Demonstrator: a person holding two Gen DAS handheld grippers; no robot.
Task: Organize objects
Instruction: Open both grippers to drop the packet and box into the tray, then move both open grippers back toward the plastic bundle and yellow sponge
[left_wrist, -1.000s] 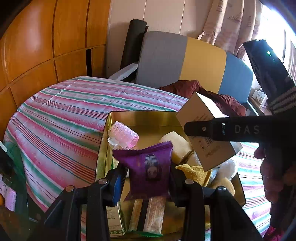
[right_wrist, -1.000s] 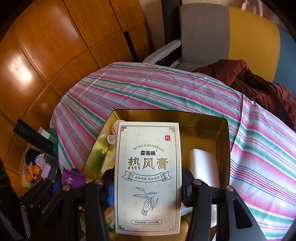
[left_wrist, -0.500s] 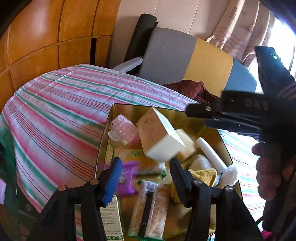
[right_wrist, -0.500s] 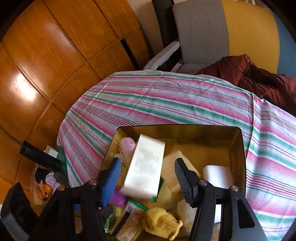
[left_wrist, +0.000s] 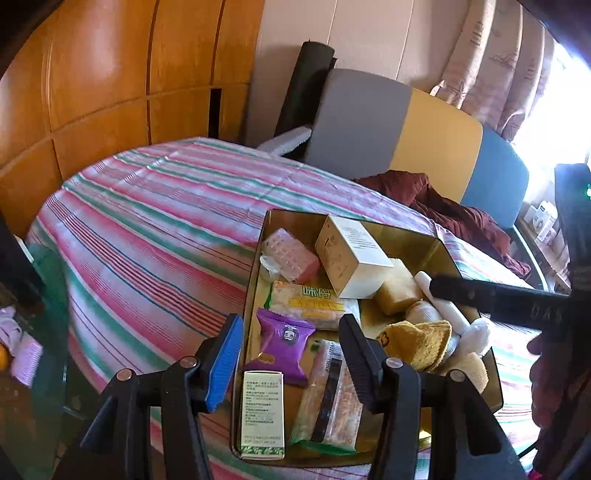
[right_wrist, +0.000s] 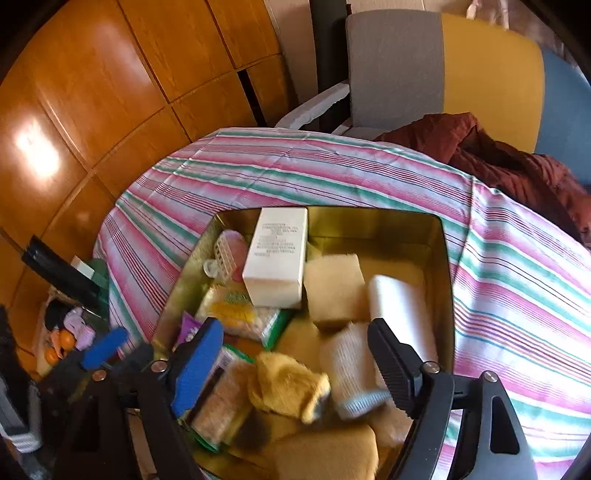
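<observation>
1. One gold-coloured rectangular metal tin sits on the pink, green and white striped cloth that covers the round surface, right of centre in the left wrist view.
2. Inside the tin lie one white rectangular carton tilted against the far wall, one pink hair roller, one purple foil sachet, one small green-and-white box at the near left corner, and two clear-wrapped snack bars.
3. Also there: one tan sponge block, one white roll and one yellow knitted piece.
4. The left gripper points down over the tin's near left corner, jaws spread and empty above the sachet.
5. The right gripper tilts steeply down over the tin's near half, its jaws opening with nothing gripped between them.
</observation>
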